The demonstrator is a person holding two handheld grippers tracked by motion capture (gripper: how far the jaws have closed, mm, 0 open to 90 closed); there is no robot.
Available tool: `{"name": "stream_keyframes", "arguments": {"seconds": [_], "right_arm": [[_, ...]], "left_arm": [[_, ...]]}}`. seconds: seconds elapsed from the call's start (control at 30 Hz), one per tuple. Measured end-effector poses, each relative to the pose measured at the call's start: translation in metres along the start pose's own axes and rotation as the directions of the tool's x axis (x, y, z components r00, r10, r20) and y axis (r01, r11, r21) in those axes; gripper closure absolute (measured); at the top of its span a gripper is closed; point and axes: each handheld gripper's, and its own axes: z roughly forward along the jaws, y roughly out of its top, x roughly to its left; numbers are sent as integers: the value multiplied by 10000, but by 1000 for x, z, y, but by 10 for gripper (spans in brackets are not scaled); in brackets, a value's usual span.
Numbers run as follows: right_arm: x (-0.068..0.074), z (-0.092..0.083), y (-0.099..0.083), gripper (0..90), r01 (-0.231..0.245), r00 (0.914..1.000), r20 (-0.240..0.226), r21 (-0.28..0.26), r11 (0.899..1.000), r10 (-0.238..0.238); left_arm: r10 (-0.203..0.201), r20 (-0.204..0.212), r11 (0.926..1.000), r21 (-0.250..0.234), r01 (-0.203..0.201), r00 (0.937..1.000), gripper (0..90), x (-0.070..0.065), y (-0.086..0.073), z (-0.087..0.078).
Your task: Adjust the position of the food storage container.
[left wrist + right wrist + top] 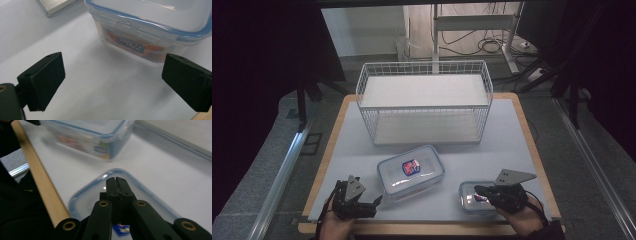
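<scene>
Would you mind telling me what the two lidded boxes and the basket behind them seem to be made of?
The large box and the small box look like clear, glossy plastic with blue-trimmed lids: the larger one's contents show through. The basket appears to be white-coated metal wire, judging by its thin open grid.

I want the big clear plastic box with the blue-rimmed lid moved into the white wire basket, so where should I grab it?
Grip the big clear plastic box across its short sides, coming from the near left, where the open left gripper already faces it. The box sits flat with its lid on, and its straight walls suit flat pads. The lid's latch tabs might slip.
</scene>
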Motion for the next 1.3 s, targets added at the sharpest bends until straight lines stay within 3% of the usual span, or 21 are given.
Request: {"name": "stream_keyframes", "arguments": {"seconds": [0.17,0.47,0.6,0.67,0.77,0.9,1.0,1.3], "right_arm": [[19,8,2,896,251,9984,-521,224,9994,-239],[50,26,-5,895,629,9887,-1417,941,9936,-492],[56,35,-8,896,904,9911,-1111,1508,9844,-740],[54,35,-9,896,796,9911,-1180,1519,9852,-619],[53,34,-9,897,958,9944,-599,1659,9815,-870],[43,33,-12,897,628,9980,-208,1818,9813,-600],[30,28,-15,897,312,9995,58,1623,9862,-325],[-1,17,-23,897,-541,9970,639,1583,9859,444]], "left_arm": [[38,-67,10000,-23,-38,10000,47,0,0,0],[-292,44,9995,-114,292,9996,47,3,-1,-1],[-250,66,9997,-12,250,9997,48,3,-1,0],[-248,83,9997,9,248,9997,48,3,-1,0],[-249,85,9997,52,248,9997,49,2,-1,1],[-236,107,9997,111,235,9997,49,2,-2,2],[-276,134,9995,127,275,9995,49,3,-2,2],[-272,164,9993,248,268,9995,50,3,-2,3]]}}
